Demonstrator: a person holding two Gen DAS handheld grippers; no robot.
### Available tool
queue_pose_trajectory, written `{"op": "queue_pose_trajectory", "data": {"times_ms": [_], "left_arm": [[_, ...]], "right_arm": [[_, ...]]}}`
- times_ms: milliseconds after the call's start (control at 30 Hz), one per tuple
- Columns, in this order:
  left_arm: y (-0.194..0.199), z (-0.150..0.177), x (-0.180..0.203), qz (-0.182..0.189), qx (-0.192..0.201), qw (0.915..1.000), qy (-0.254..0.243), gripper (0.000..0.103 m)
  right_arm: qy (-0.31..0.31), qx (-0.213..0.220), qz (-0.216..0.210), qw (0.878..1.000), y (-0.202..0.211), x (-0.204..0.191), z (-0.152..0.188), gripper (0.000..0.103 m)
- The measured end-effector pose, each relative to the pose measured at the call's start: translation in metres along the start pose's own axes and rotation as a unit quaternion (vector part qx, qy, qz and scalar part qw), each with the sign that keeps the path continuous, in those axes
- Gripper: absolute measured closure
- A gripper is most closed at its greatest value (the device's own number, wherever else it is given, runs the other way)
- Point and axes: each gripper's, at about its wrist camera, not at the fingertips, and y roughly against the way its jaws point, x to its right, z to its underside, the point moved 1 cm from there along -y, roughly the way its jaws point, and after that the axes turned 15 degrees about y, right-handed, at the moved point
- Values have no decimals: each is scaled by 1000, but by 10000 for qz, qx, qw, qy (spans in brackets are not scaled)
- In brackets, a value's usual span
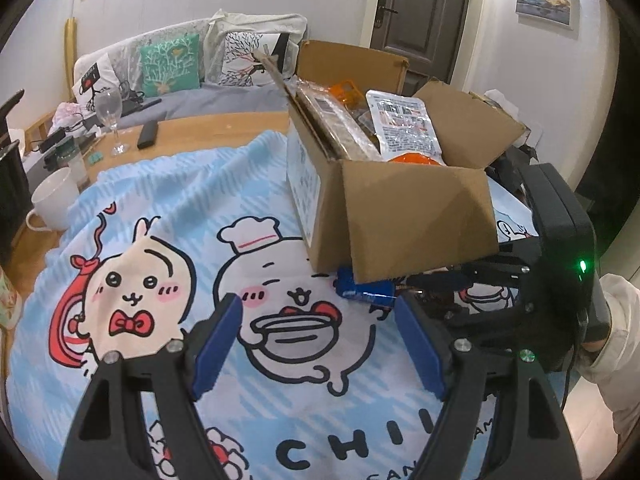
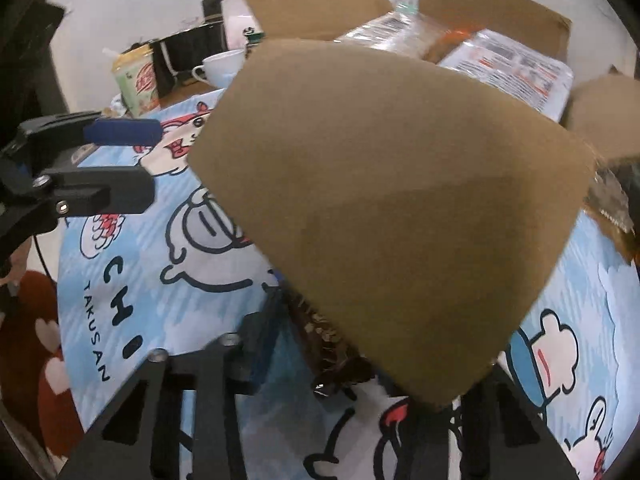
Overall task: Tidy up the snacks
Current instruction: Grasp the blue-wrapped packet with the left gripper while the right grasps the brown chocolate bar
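Because the blue cartoon-printed cloth (image 1: 168, 208) covers most of the wooden table (image 1: 208, 128), everything for this step sits on it: the open cardboard box (image 1: 320, 216), already holding a white printed packet (image 1: 408, 124) and other wrapped snacks, stands toward the far right, and its near flap (image 1: 420, 216) hangs down and outward over the cloth. Under that flap's lower edge lies a small blue snack packet (image 1: 360, 286), partly hidden, just beside the box's near corner. At that spot the right gripper (image 2: 332, 376) reaches in low from the right; in its own view the flap hides most of its fingers, something dark and crinkled lies between them, and its jaws look drawn close together, though whether they have truly pinched the packet I cannot tell. Apart from all this, the left gripper (image 1: 320, 344) hovers over the cloth with its blue pads (image 1: 218, 344) spread wide and nothing between them. To do this well, I judge the right hand should confirm a firm pinch, draw the packet back clear of the flap before lifting, and avoid dragging the cardboard; the left could steady the flap or box.
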Motion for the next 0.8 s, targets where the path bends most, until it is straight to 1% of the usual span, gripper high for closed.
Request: {"op": "queue_pose_trajectory", "data": {"times_ms": [33,133,167,300,467,533,600,633,667,733,800], "left_arm": [[0,0,0,-5,4,10000,-2,27],[0,0,0,23,-16,10000,18,27],[0,0,-1,27,-26,10000,23,27],[3,1,1,83,-88,9999,29,27],[11,3,8,265,-151,9995,44,27],[17,3,11,372,-147,9992,49,28],[27,1,14,682,-90,9976,124,37],[34,-1,16,836,-54,9964,142,48],[39,-3,19,906,-16,9958,118,58],[52,-9,29,966,134,9952,-38,68],[63,-18,41,894,317,9952,-232,74]], "right_arm": [[85,-22,55,9999,1,-3,0,85],[264,-63,201,9994,4,-15,0,88],[264,-47,177,9995,6,-18,0,89],[152,141,-62,9998,23,-26,1,89],[18,632,-548,9965,57,-38,-2,89],[61,829,-620,9946,72,-45,-2,89],[123,1093,-664,9917,91,-53,-2,89],[144,1195,-686,9904,97,-54,-2,89],[160,1298,-680,9891,104,-55,-3,89],[178,1439,-565,9878,118,-58,-7,89],[164,1553,-447,9867,131,-56,-12,89]]}}
